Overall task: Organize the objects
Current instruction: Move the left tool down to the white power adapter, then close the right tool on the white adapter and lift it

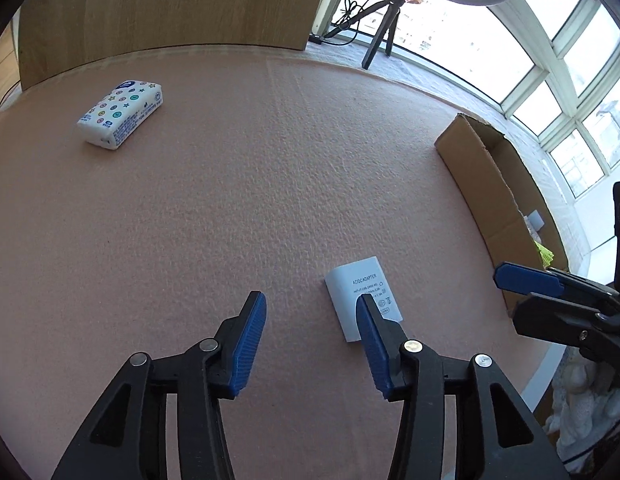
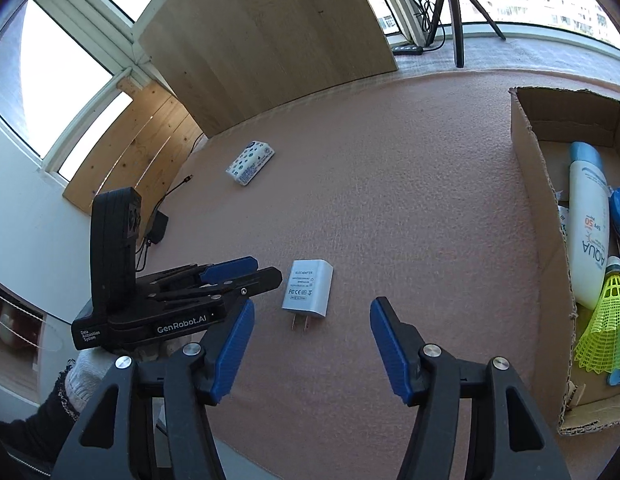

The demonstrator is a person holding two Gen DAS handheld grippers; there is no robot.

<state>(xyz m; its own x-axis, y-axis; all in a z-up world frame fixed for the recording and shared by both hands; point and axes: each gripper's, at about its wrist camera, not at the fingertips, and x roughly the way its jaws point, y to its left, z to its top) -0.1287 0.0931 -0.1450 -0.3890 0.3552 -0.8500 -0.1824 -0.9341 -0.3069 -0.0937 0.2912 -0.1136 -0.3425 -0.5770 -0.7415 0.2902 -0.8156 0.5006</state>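
We see both views lit by strong daylight that pours in through the windows [image 1: 522, 64], where the panes blow out to almost pure white and hide most of the outside. In the right wrist view the window [image 2: 61, 64] on the left side is just as overexposed. The pink table cover [image 1: 249, 200] is evenly bright, with only soft, short shadows beside the white adapter [image 2: 308, 294] and the tissue pack [image 1: 121, 114]. Both pictures are sharp in the middle, and the adapter's print is partly readable. The fisheye bends straight lines hard towards the rim, and dark vignetting fills the corners. The wooden board [image 2: 265, 36] carries a mild sheen.
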